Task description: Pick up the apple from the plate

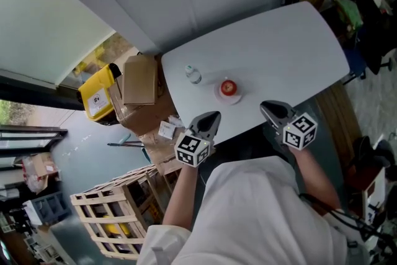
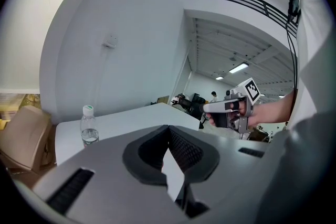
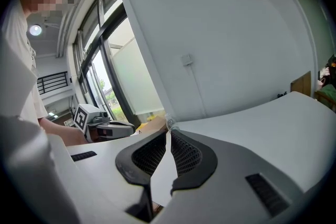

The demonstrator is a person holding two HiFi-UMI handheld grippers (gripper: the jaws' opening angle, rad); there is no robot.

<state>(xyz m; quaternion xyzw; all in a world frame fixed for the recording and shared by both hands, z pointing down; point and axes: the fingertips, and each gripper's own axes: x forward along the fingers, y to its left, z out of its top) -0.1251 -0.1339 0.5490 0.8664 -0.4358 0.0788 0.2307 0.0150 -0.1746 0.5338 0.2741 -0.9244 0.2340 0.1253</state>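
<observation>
A red apple (image 1: 228, 87) sits on a small white plate (image 1: 236, 98) near the front edge of the white table (image 1: 279, 46). My left gripper (image 1: 214, 115) hovers at the table's near edge, left of the plate, with its jaws shut and nothing in them (image 2: 168, 128). My right gripper (image 1: 267, 106) is held at the near edge to the right of the plate, also shut and empty (image 3: 168, 132). Neither touches the apple. The apple does not show in either gripper view. The left gripper view catches the right gripper (image 2: 231, 107), and the right gripper view catches the left gripper (image 3: 100, 126).
A clear water bottle (image 1: 193, 74) (image 2: 89, 126) stands on the table left of the plate. Cardboard boxes (image 1: 139, 79), a yellow bin (image 1: 98, 93) and a wooden crate (image 1: 118, 211) crowd the floor left of the table. Dark chairs and clutter (image 1: 366, 3) lie at the far right.
</observation>
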